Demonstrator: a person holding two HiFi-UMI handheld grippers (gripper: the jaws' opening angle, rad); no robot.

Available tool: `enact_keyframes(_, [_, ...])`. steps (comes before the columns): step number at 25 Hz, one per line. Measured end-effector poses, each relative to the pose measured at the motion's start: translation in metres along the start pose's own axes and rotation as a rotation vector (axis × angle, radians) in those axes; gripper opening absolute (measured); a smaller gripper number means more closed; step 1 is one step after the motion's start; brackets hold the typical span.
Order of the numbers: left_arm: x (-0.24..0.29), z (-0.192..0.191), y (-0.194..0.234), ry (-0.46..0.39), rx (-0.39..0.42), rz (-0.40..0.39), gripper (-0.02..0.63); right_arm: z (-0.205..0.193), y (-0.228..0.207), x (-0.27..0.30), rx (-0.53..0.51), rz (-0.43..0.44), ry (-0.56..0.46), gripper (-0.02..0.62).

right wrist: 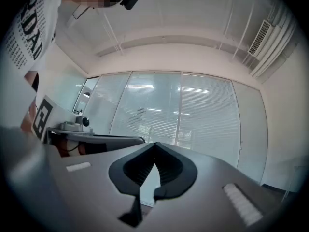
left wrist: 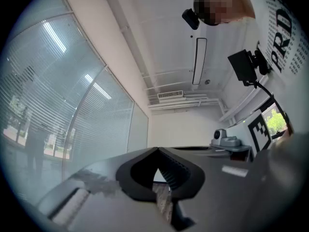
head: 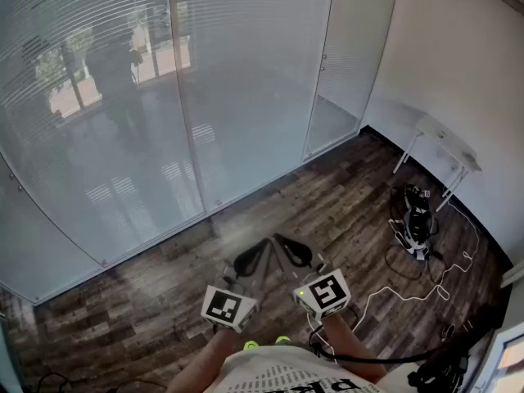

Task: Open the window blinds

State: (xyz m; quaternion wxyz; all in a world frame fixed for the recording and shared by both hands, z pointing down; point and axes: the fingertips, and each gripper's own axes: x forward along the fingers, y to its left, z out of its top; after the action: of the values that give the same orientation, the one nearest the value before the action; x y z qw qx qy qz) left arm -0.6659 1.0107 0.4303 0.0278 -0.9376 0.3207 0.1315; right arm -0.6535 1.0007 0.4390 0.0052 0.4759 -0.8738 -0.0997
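- Print: made out only "PRD" on white shirt.
- Blinds: hung closed behind glass wall along wood floor's far edge, slats lying level, side to side.
- Left gripper, right gripper: fingers pressed together, empty.

Head view steeply downward, blinds shared with both gripper views

I count two grippers, the left gripper and the right gripper, each with one marker cube. There are three glass panels with blinds, one white table, and one white cable on the floor.
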Motion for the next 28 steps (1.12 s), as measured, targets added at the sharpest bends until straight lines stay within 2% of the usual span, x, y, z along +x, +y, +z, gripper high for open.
enact_keyframes(8, [0.001, -0.003, 0.004, 0.004, 0.037, -0.009, -0.009, 0.005, -0.002, 0.003, -0.001, -0.005, -0.033, 0.008])
enact_keyframes(13, [0.013, 0.007, 0.008, -0.026, 0.026, -0.005, -0.009, 0.008, -0.013, 0.010, 0.020, -0.029, -0.056, 0.008])
enact_keyframes(18, [0.022, 0.005, 0.014, -0.040, 0.054, 0.003, -0.009, 0.005, -0.019, 0.015, 0.003, -0.052, -0.043, 0.008])
enact_keyframes(22, [0.031, 0.007, 0.015, -0.065, 0.097, 0.017, -0.009, 0.003, -0.027, 0.015, -0.024, -0.101, -0.022, 0.008])
enact_keyframes(28, [0.034, 0.009, 0.007, -0.072, 0.110, -0.023, -0.008, 0.003, -0.033, 0.008, -0.022, -0.138, -0.007, 0.008])
